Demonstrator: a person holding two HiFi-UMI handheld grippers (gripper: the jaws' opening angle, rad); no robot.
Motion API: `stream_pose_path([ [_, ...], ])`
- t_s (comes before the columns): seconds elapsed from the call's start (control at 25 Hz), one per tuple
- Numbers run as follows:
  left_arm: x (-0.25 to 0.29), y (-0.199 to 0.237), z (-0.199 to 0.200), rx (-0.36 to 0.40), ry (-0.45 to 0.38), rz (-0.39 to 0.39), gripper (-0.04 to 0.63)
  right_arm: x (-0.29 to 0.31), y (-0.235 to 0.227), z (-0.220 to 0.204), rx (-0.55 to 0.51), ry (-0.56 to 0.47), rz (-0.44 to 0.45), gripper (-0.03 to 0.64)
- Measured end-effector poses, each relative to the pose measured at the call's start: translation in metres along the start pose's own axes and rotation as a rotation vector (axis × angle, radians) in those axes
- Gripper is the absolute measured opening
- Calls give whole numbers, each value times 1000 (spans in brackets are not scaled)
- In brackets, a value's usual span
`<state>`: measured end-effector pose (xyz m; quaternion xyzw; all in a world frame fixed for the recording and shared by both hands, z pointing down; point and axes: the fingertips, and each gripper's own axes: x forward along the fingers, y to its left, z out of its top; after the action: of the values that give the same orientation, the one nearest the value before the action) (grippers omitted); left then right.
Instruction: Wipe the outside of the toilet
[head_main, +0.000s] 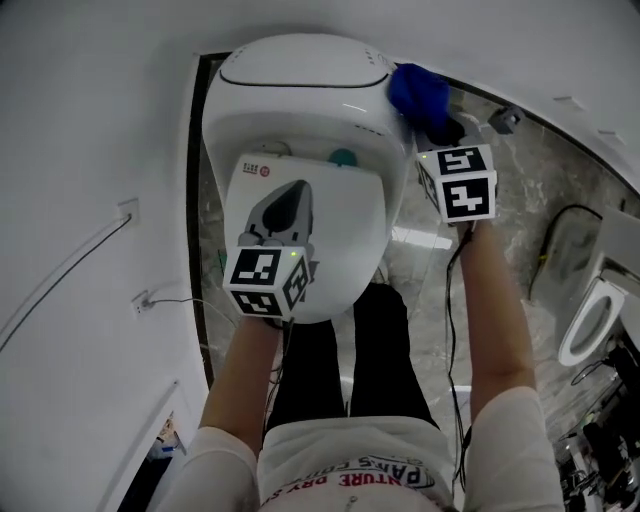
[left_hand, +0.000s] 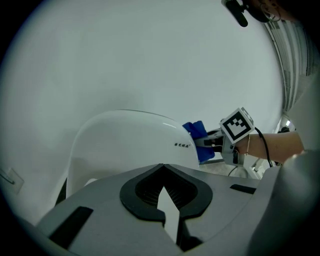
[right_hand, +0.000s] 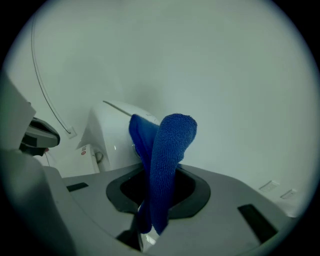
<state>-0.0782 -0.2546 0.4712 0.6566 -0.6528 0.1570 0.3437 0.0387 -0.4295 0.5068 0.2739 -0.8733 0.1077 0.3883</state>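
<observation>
Toilet (head_main: 300, 100): white, lid (head_main: 345, 235) closed, standing straight ahead of the person with its tank end farthest away; its left flank runs just beside a white wall (head_main: 90, 150), leaving only a dark narrow strip there; its right flank faces open grey marble floor (head_main: 500, 220); round teal button (head_main: 344, 157) on the deck behind the lid.

Blue cloth (head_main: 418, 92): terry, folded, pinched between the jaws of the right gripper (head_main: 440, 130) and standing up out of them; in the head view it lies against the upper right edge of the tank; from the left gripper view the cloth (left_hand: 200, 140) meets the tank's curved side.

Left gripper (head_main: 285, 205): poised over the middle of the lid; jaws together with nothing between them; whether it touches the lid cannot be told.

Surroundings: wall socket (head_main: 128, 210) and a thin cable on the left wall; black cables trailing over the floor at right; a second white sanitary fixture (head_main: 590, 320) well apart at the right edge.
</observation>
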Motion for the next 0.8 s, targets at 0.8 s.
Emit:
stream_pose_path([
  [0.8, 46, 1, -62, 161, 140, -265, 6, 7, 53, -137, -41, 121, 44, 75],
])
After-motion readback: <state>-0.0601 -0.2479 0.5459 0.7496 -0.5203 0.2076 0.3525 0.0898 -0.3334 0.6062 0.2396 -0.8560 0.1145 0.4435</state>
